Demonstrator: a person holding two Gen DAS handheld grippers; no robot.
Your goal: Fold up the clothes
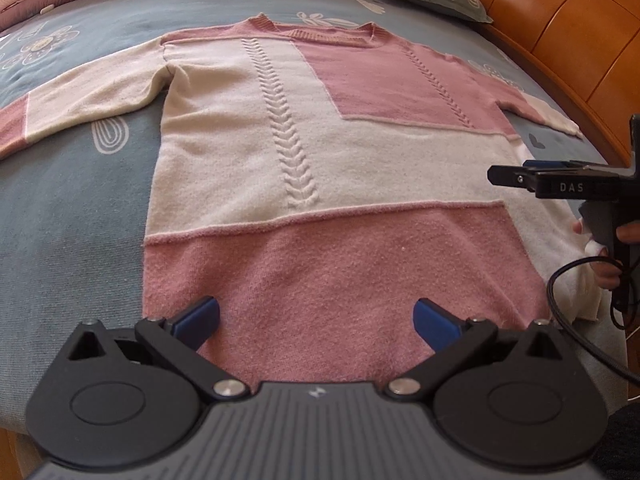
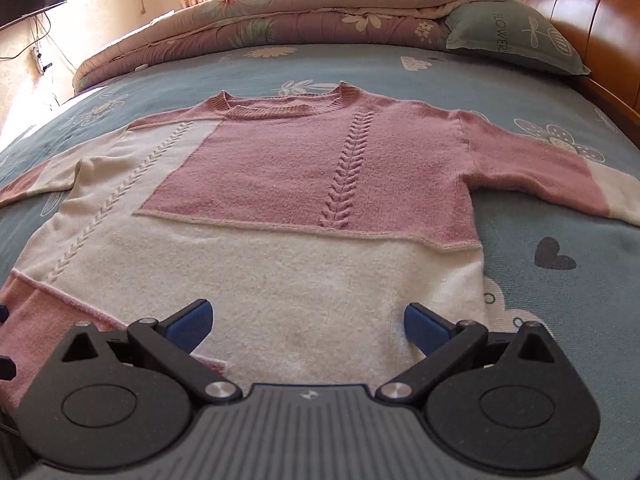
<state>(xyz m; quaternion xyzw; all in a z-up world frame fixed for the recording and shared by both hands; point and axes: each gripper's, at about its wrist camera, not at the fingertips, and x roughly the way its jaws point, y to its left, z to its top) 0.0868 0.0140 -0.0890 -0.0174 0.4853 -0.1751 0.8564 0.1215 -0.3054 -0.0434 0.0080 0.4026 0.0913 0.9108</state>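
Note:
A pink and cream knitted sweater [image 1: 320, 152] lies flat and face up on the bed, sleeves spread out, neckline at the far end. My left gripper [image 1: 318, 320] is open above the pink hem band near the sweater's bottom left. My right gripper [image 2: 308, 326] is open over the cream panel of the sweater [image 2: 280, 264] near its bottom right. In the left wrist view the right gripper [image 1: 508, 176] shows from the side at the right edge, held by a hand [image 1: 608, 268]. Neither gripper holds any cloth.
The sweater rests on a blue flowered bed sheet [image 2: 560, 300]. A rolled quilt [image 2: 280, 16] and a grey-green pillow [image 2: 512, 36] lie at the far end. A wooden headboard [image 1: 560, 32] runs along the right side. A black cable [image 1: 568, 328] hangs from the right gripper.

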